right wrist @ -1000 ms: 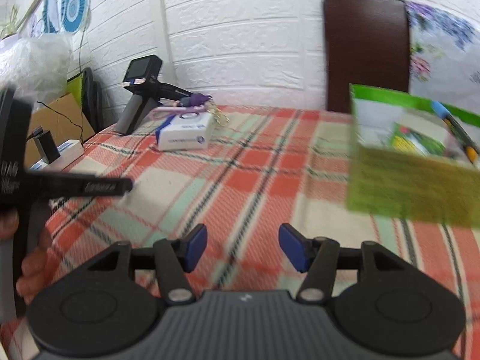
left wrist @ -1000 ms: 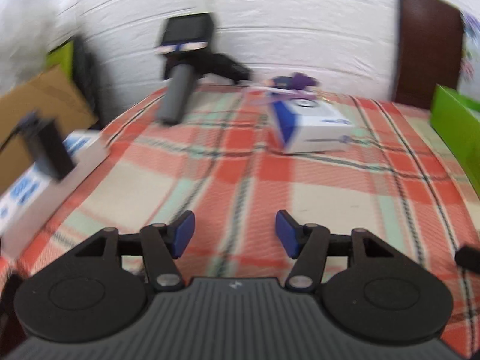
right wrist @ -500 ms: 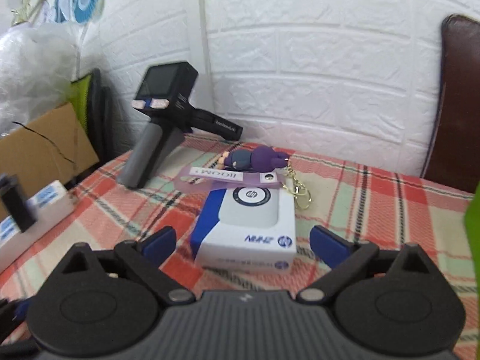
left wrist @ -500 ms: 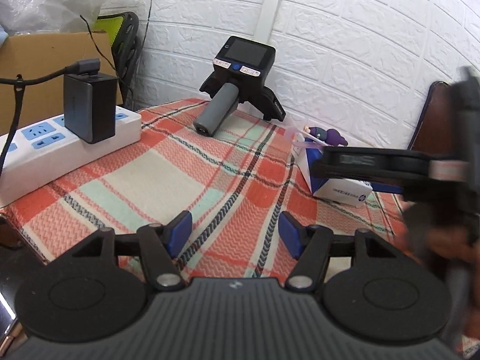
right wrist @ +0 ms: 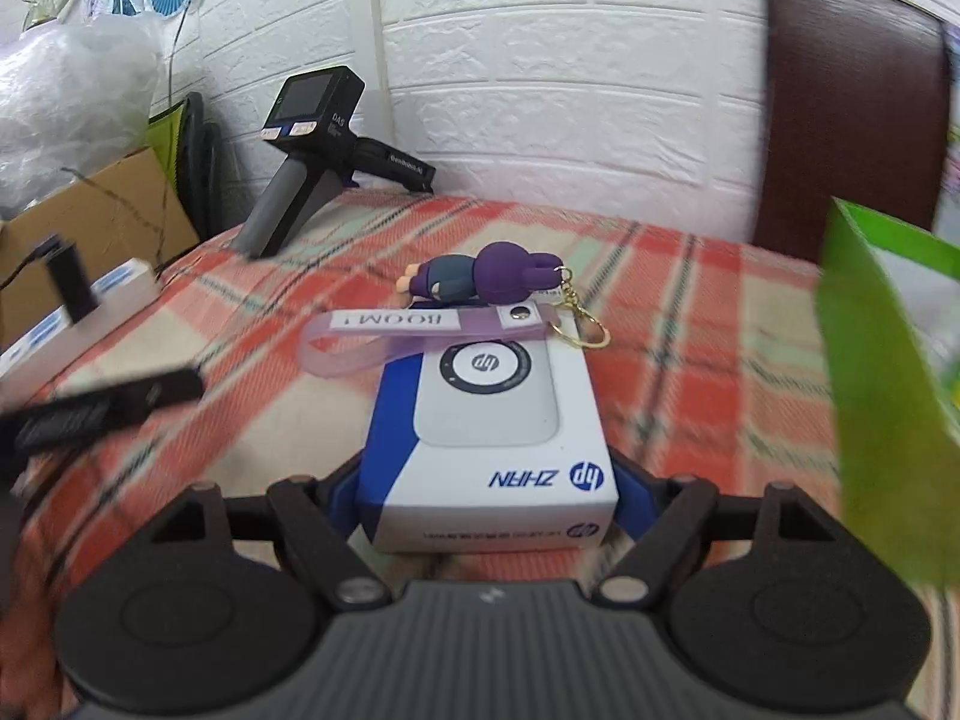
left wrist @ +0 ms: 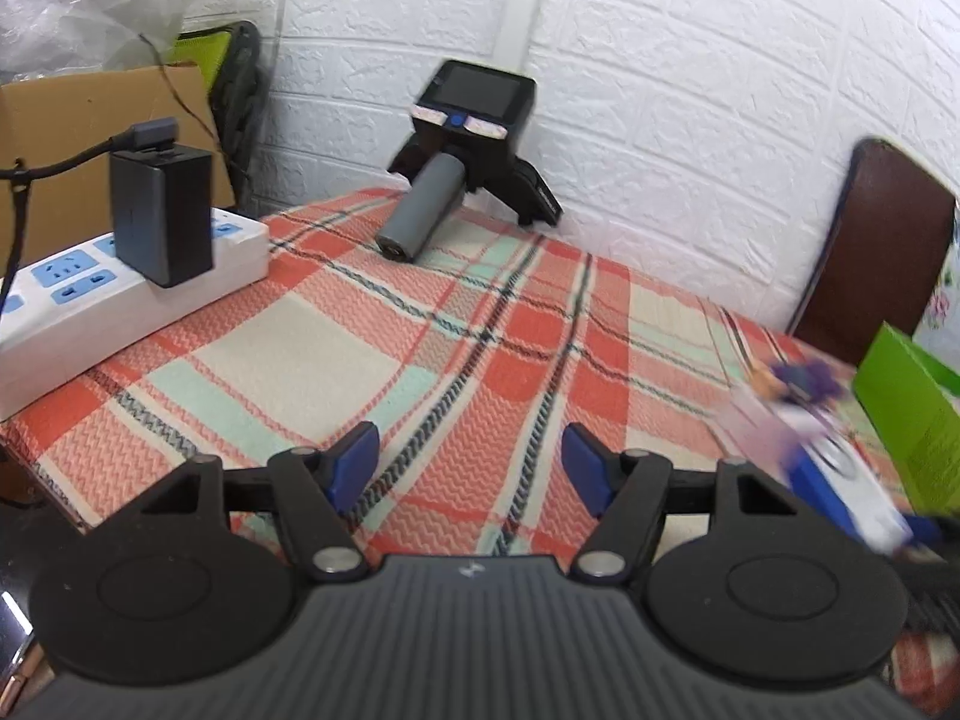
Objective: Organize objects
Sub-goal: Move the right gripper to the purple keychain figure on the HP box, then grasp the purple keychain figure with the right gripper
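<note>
Right tool [right wrist: 489, 495], jaws just narrowed, clasps a stiff, light-looking white box [right wrist: 489, 432] by its sides at lower centre; the loose keychain [right wrist: 474, 279] on top could slide. Left tool [left wrist: 471, 468] half-open, empty.

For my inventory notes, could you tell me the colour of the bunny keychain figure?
Purple, with a dark blue outfit; the right wrist view shows it best.

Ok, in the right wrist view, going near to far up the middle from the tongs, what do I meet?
Right tongs → white and blue box → purple strap → purple figure keychain → plaid tablecloth → white brick wall.
</note>
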The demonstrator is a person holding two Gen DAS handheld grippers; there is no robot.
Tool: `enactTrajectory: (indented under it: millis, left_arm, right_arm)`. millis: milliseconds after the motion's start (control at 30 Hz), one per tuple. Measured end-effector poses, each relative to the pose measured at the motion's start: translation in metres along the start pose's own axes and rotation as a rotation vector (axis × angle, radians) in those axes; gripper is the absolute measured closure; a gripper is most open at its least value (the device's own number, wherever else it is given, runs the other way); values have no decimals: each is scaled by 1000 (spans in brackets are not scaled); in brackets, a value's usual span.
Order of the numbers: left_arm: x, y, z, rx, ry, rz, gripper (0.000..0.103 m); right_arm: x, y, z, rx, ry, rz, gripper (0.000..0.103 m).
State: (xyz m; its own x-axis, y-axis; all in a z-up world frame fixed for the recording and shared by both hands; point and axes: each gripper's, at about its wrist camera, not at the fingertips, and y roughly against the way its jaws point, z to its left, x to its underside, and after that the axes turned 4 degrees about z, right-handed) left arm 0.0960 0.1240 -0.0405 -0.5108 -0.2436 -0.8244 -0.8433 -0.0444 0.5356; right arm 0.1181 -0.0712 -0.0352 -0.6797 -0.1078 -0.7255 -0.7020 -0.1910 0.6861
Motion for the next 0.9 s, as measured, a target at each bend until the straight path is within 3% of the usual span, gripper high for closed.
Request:
enactTrajectory:
  millis: [67,100,133,200,267,367,467,567,600,667,733,900]
  left_arm:
    - [-1,1,-6,5,-30,30,34]
    - [-2,5,-8,15,-32,39,34]
    - [-2,12,-9,52,-10,51,34]
    - [-3,25,-14,162,33,74,34]
    - [-5,39,-30,247,10,87,29]
    - [-9,53,-56,346,-55,90,12]
    - [-13,52,-75,352,-106,99,11]
    - [-14,31,-75,345,-59,171,12]
    - [-14,23,-72,354,-35,198,13]
    - [-14,11,-64,383,23,241,15]
    - [-13,3,-60,432,72,271,24]
    - [-7,1,-64,448,94,310,24]
  right_arm:
    - [18,21,0,-11,26,14,23]
    - [23,30,-1,-26,37,10,16]
    - [24,39,-2,-33,43,-12,6]
    - [21,56,-6,-31,66,-86,3]
    - [7,62,-7,-30,109,-124,3]
    - [-19,52,-10,-64,154,-124,1]
    - [-40,27,-12,-136,203,-89,0]
    - [-49,2,-16,-184,228,-43,0]
    - [-50,-4,-17,-206,235,-34,2]
    - [-48,-7,-18,-242,237,-38,14]
    - [-40,1,-11,-209,271,-77,29]
    - [-22,18,-8,-175,270,-133,35]
